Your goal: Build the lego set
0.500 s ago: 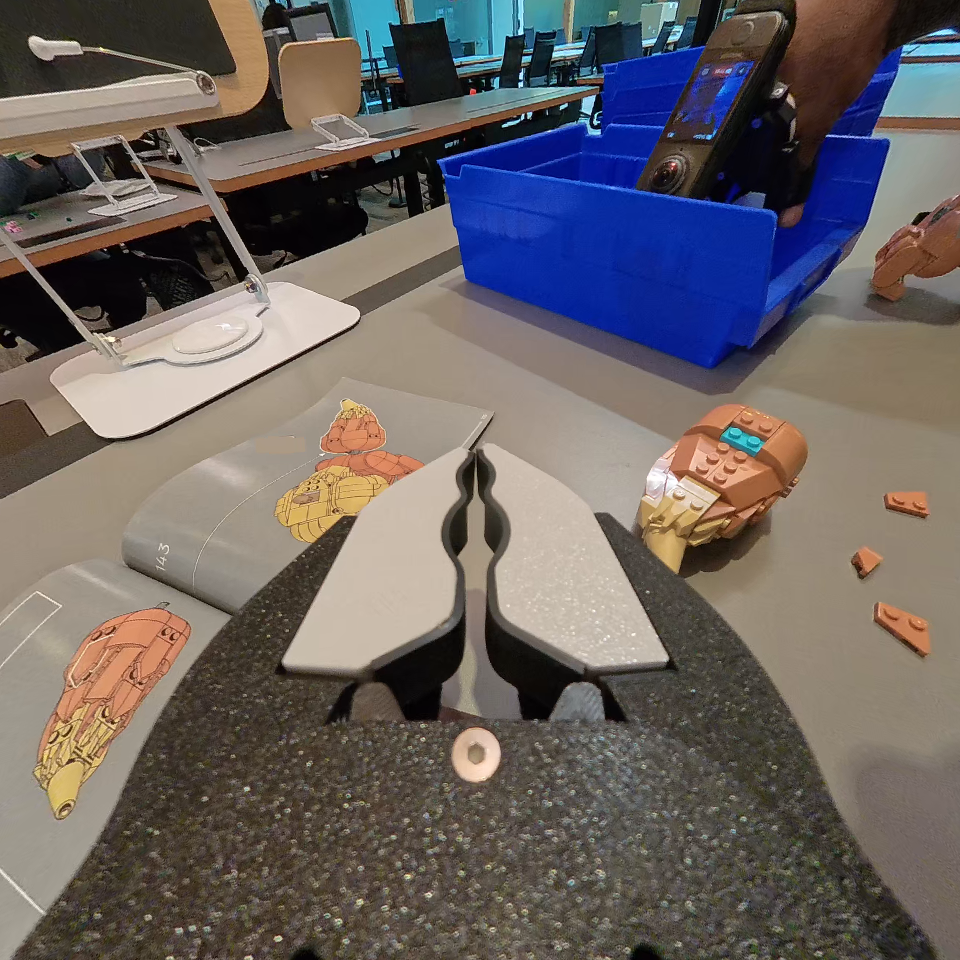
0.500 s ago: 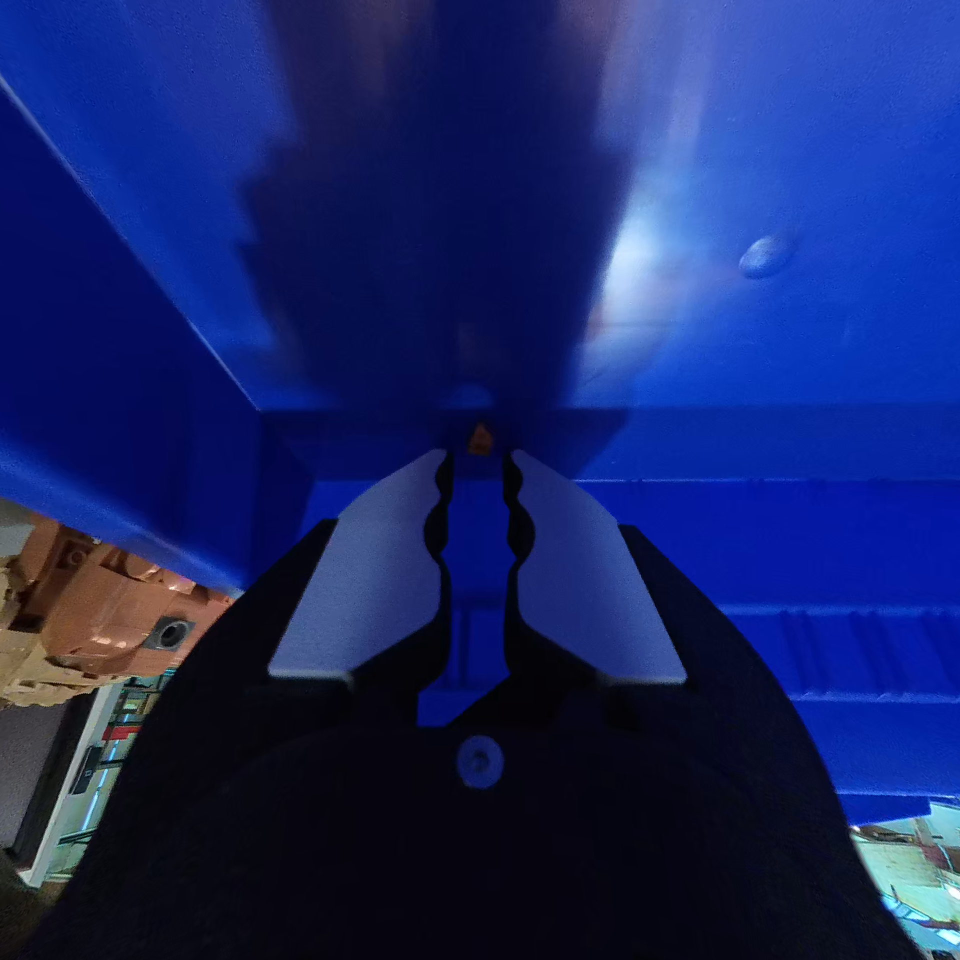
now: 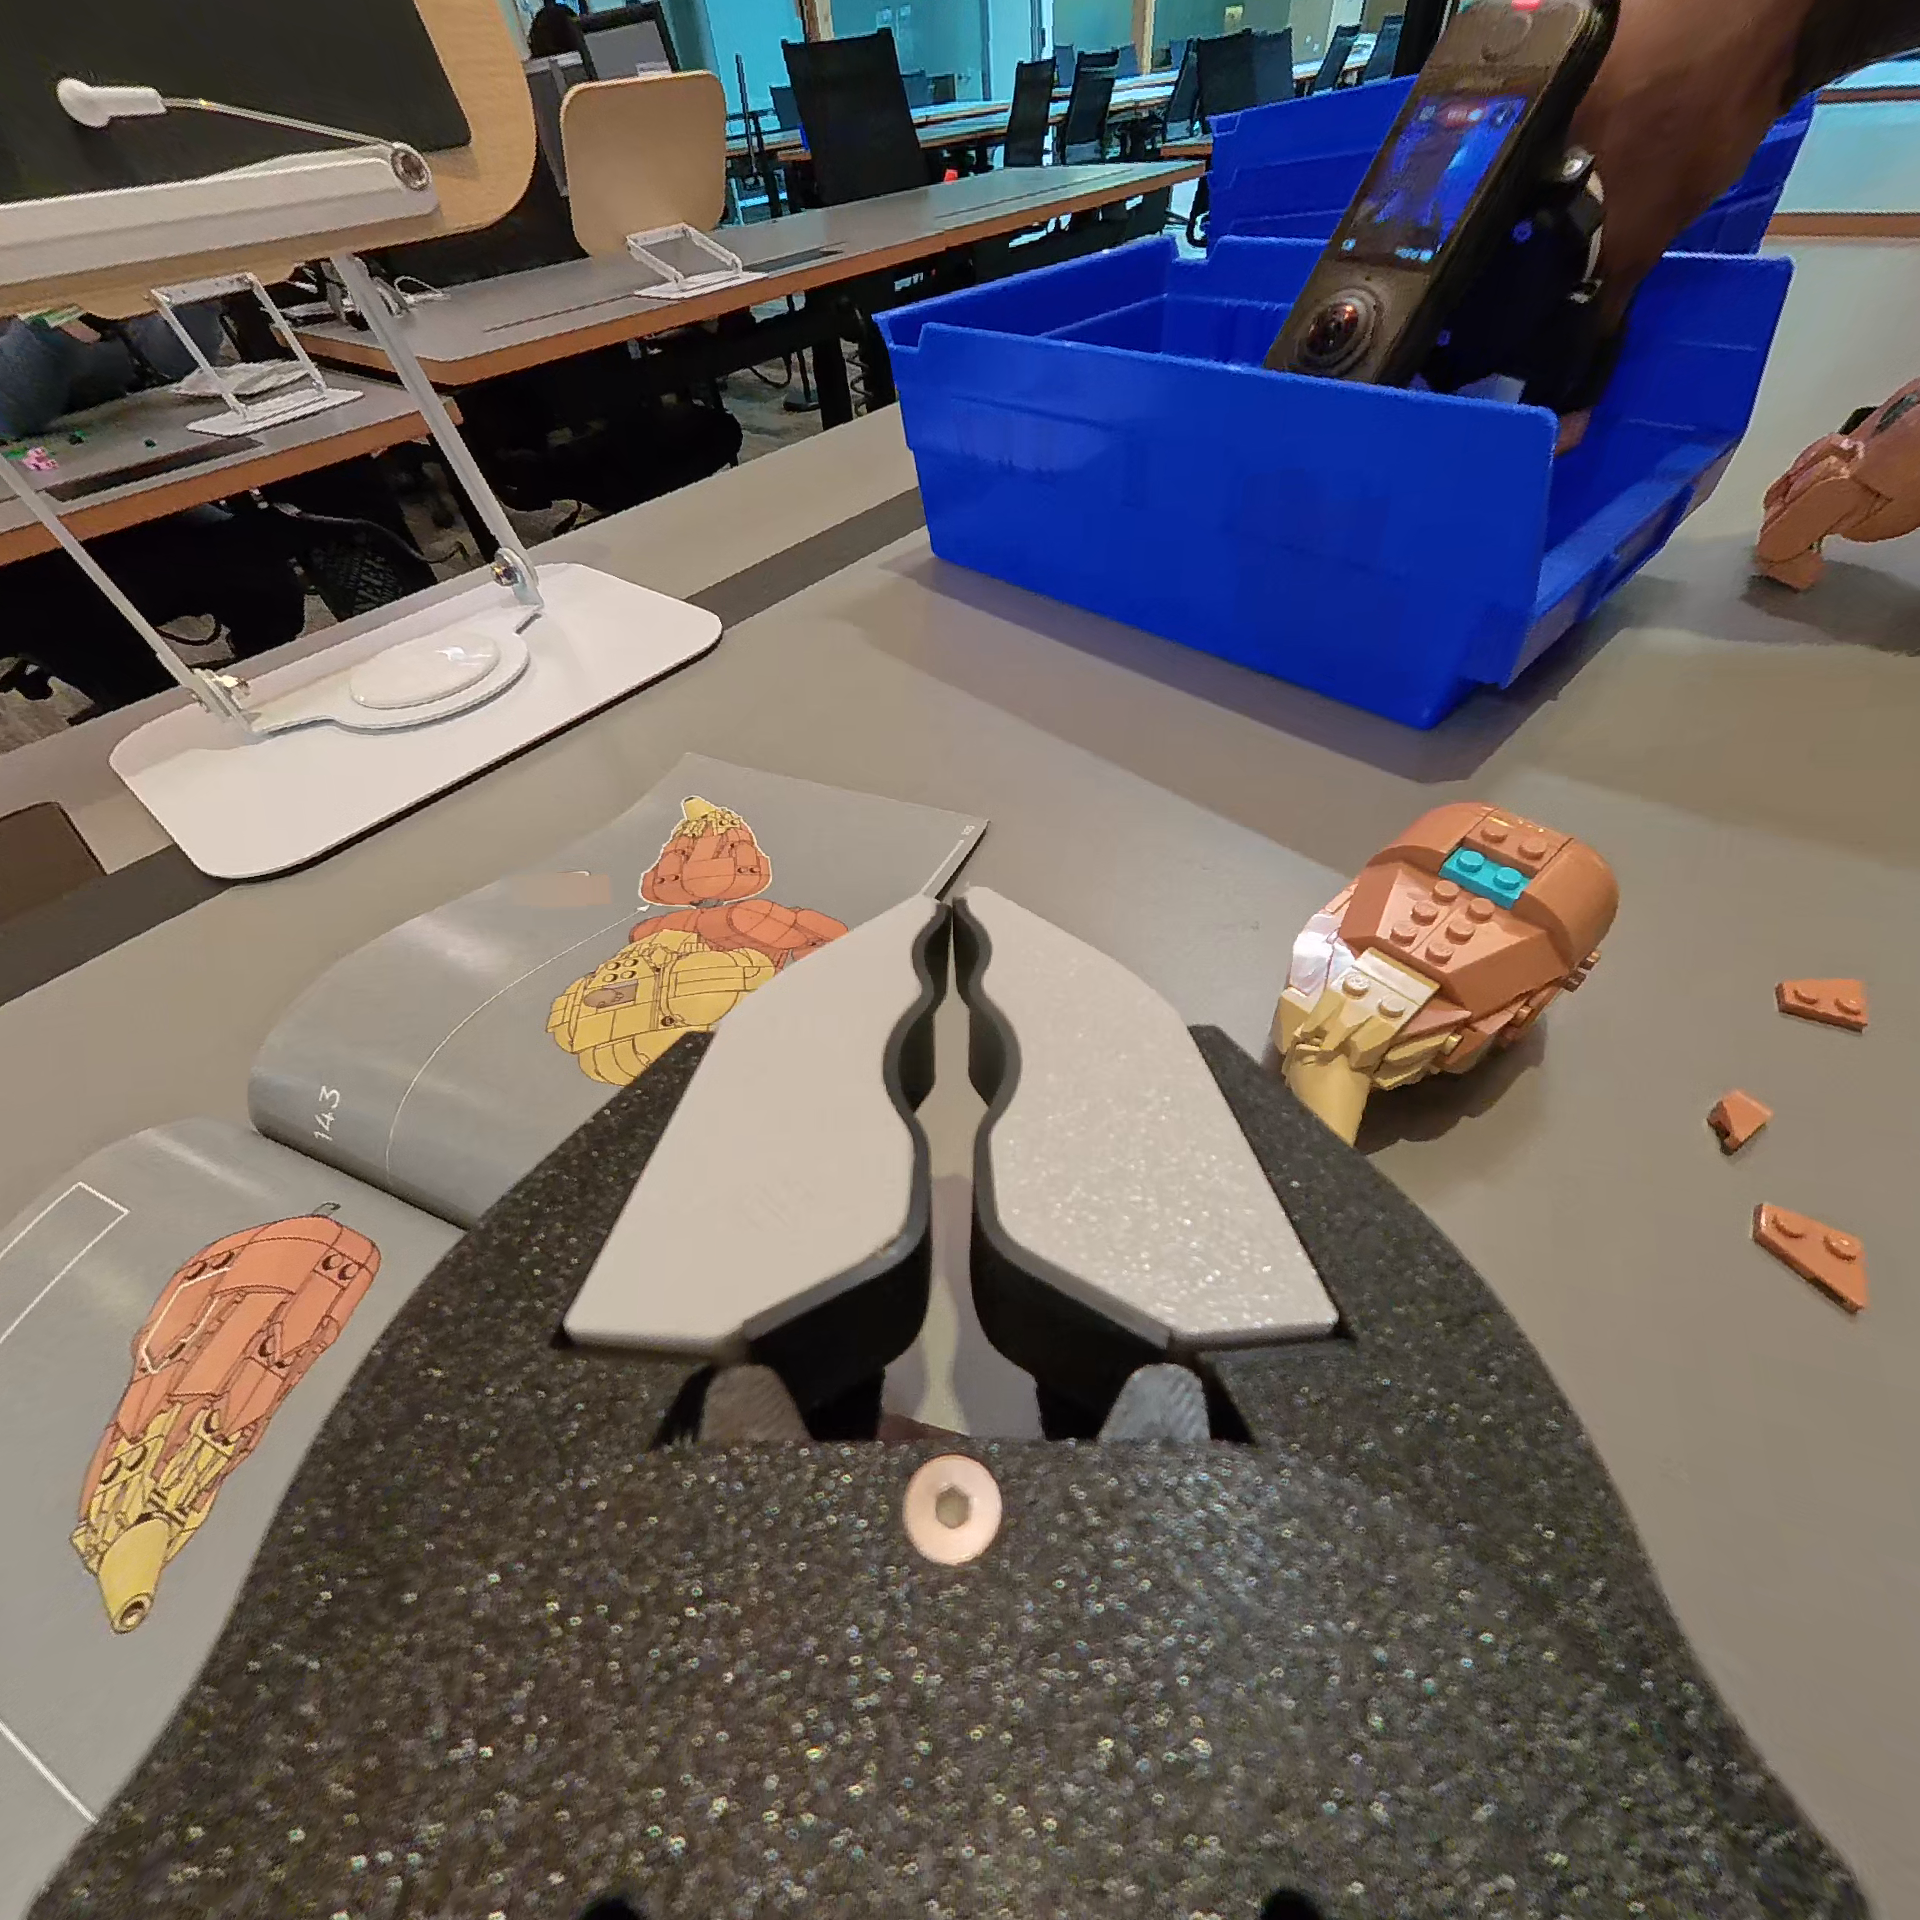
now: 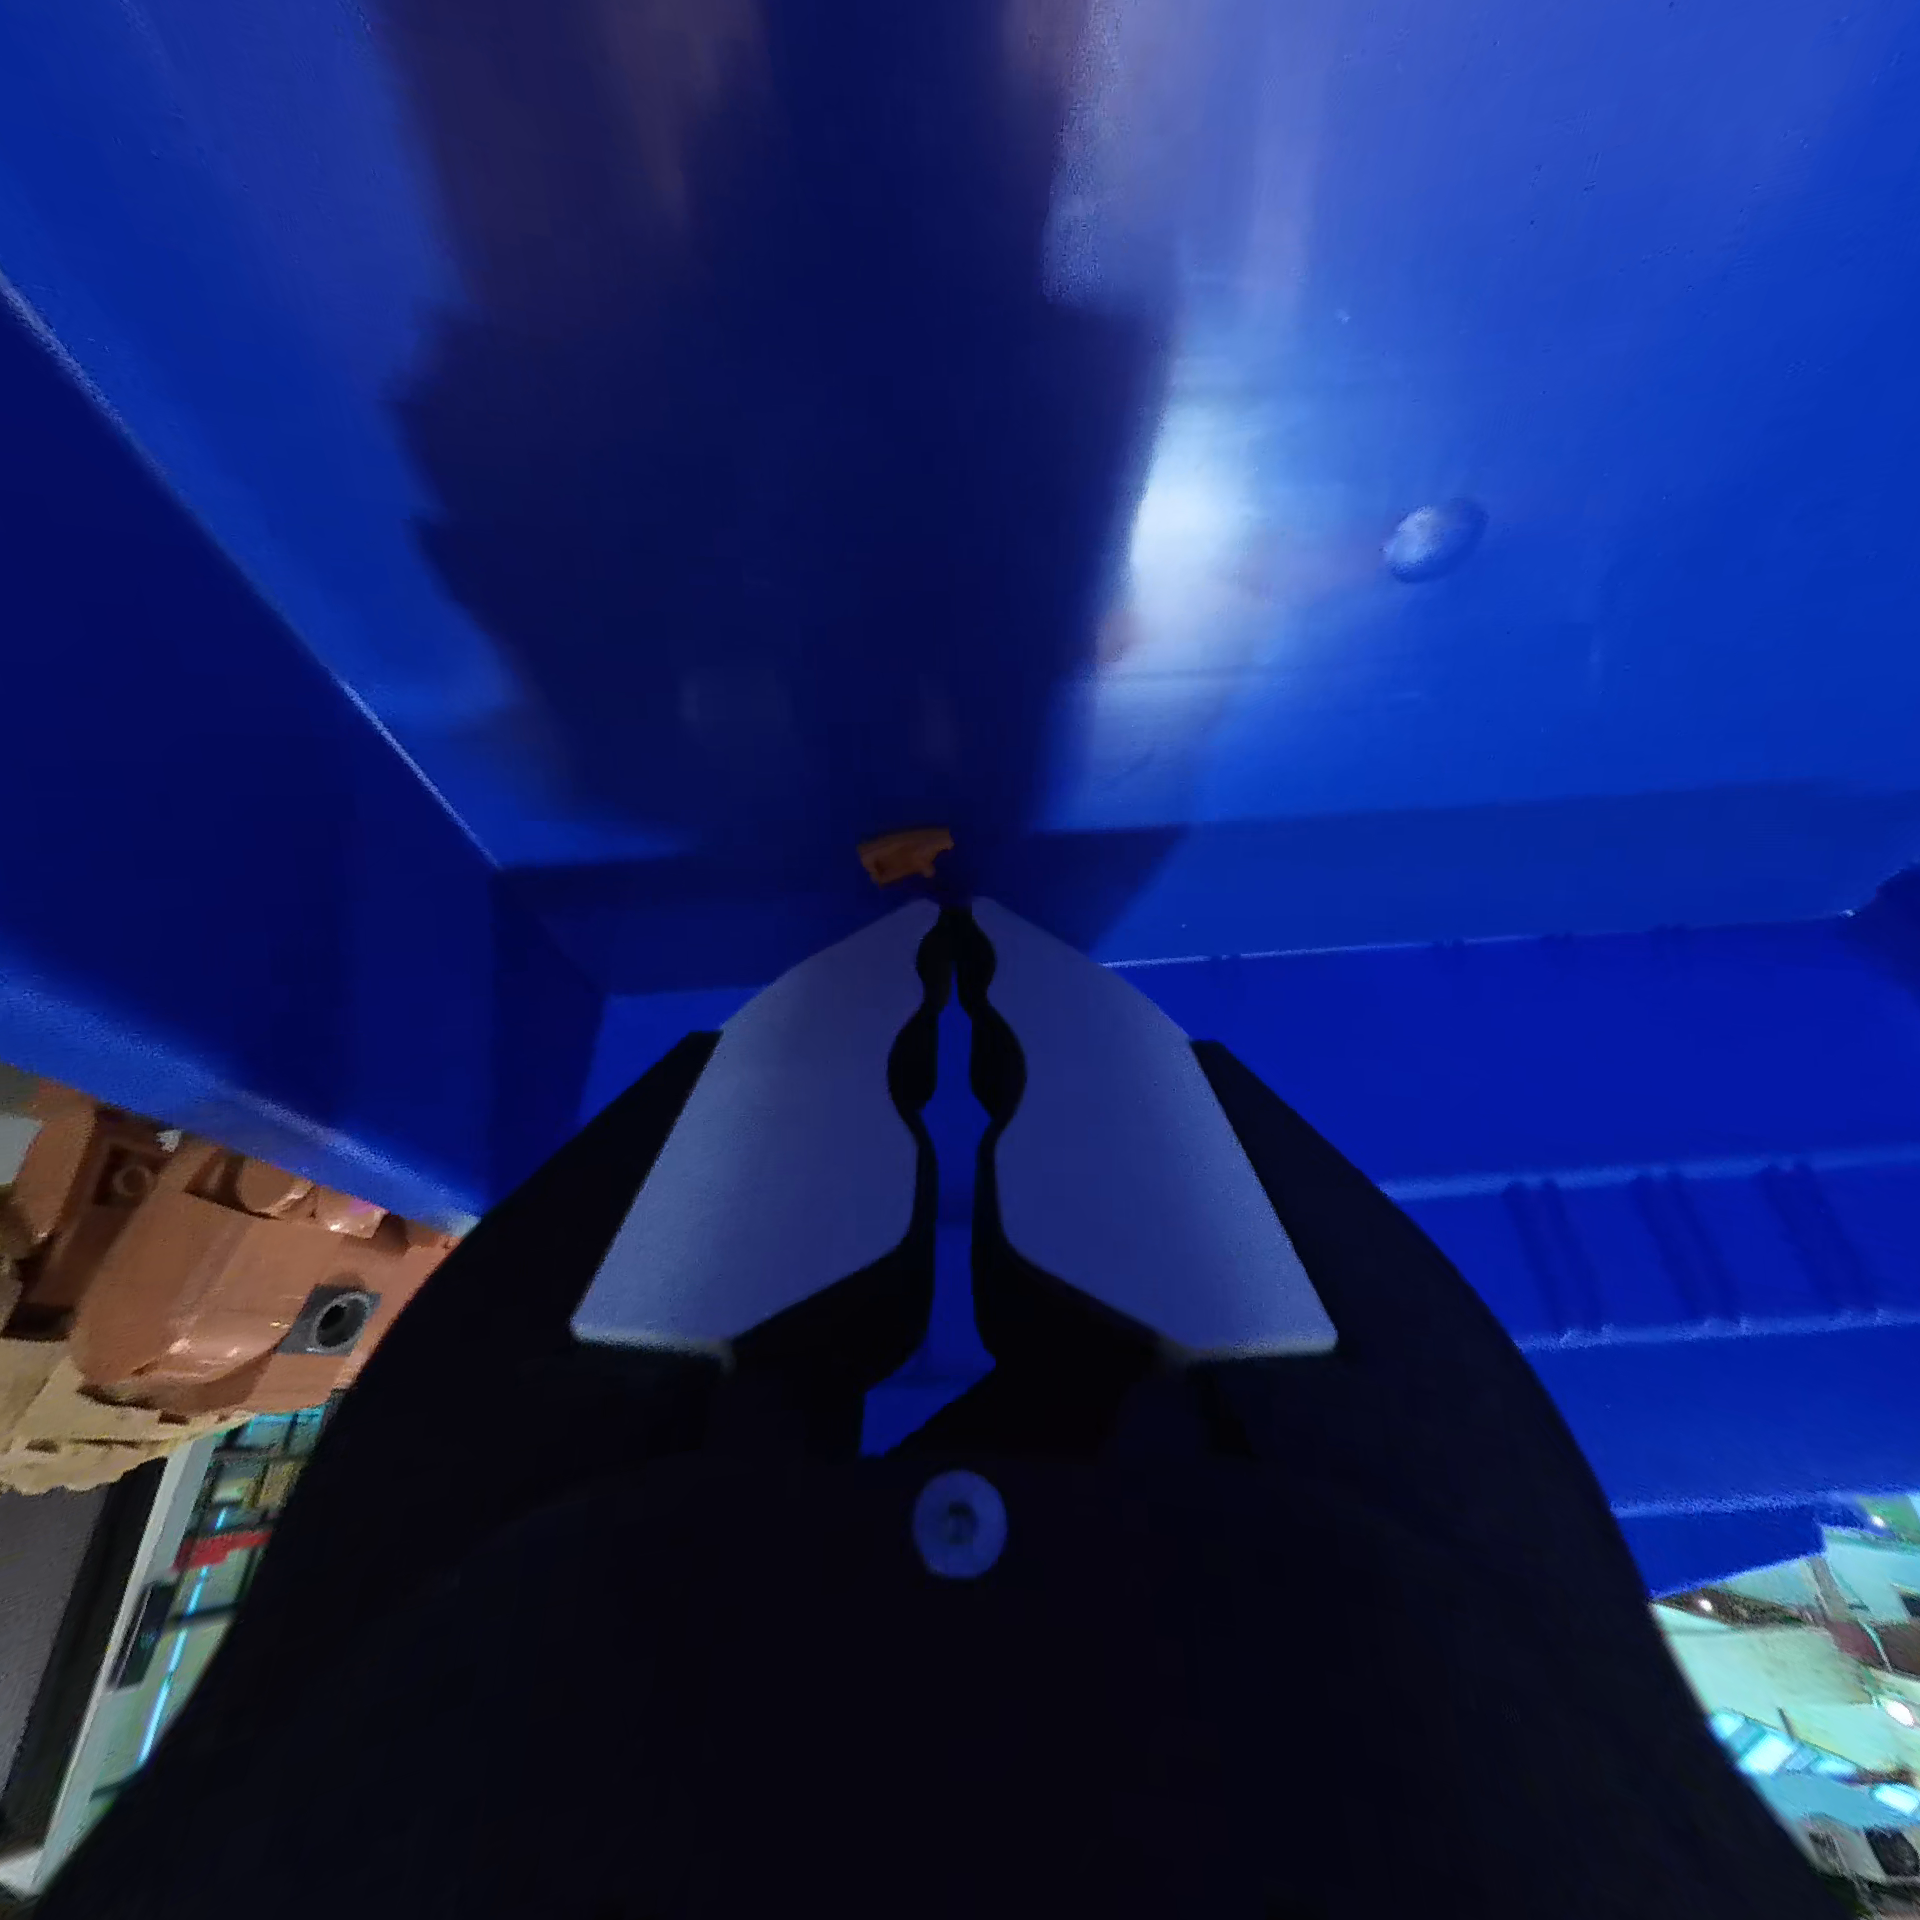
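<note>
Grey tabletop fills the left wrist view, with the blue bin standing at its far side. Only this view shows the open instruction booklet, the white stand, the brown-and-tan lego build to the right of the left gripper, and three small brown plates lying loose farther right. The left gripper hovers over the booklet's edge, its tips pressed together on nothing. A hand dips the other tool into the bin.

The right wrist view alone shows the bin's inside, dim and blurred. There the right gripper has its tips drawn together, and a small orange piece sits at the very tips, slightly left of them; whether it is pinched I cannot tell. Another brown build shows past the bin's left wall.
</note>
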{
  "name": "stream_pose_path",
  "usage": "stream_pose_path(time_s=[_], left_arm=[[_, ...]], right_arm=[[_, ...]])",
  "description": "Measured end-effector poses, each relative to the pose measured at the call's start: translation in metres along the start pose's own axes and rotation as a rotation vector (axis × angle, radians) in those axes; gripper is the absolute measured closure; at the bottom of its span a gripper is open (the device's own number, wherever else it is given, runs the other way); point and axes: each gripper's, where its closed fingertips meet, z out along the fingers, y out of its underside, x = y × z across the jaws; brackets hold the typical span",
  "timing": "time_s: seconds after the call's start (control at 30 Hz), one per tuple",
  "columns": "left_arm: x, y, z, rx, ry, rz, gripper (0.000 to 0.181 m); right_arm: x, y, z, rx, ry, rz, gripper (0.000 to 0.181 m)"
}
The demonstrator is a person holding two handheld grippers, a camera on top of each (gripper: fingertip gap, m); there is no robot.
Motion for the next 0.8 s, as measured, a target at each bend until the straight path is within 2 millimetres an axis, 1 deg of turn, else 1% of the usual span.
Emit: stream_pose_path(time_s=[0.03,0.07,0.13,0.17,0.3,0.4,0.57,0.67,0.8], left_arm=[[0.0,0.0,0.0,-0.001,-0.001,0.002,0.181],[0.001,0.0,0.0,-0.002,-0.001,0.006,0.181],[0.001,0.001,0.0,-0.008,-0.005,0.018,0.181],[0.001,0.001,0.0,-0.009,-0.006,0.025,0.181],[0.003,0.001,0.001,-0.014,-0.005,0.041,0.181],[0.005,0.002,0.001,-0.02,-0.004,0.051,0.181],[0.004,0.003,0.002,-0.026,-0.002,0.051,0.181],[0.005,0.004,0.002,-0.028,0.0,0.052,0.181],[0.005,0.004,0.003,-0.029,0.003,0.051,0.181]], right_arm=[[0.003,0.001,-0.002,0.005,0.023,0.008,0.18],[0.004,0.001,-0.005,0.018,0.033,0.017,0.179],[-0.001,0.001,-0.01,0.047,-0.005,0.07,0.163],[-0.005,0.001,-0.011,0.054,-0.035,0.097,0.162],[-0.01,-0.003,-0.011,0.117,-0.092,0.165,0.161],[-0.012,-0.007,-0.01,0.153,-0.122,0.167,0.161],[-0.006,-0.011,-0.009,0.158,-0.12,0.173,0.158],[-0.008,-0.014,-0.005,0.137,-0.131,0.16,0.158],[-0.009,-0.012,-0.004,0.113,-0.136,0.153,0.169]])
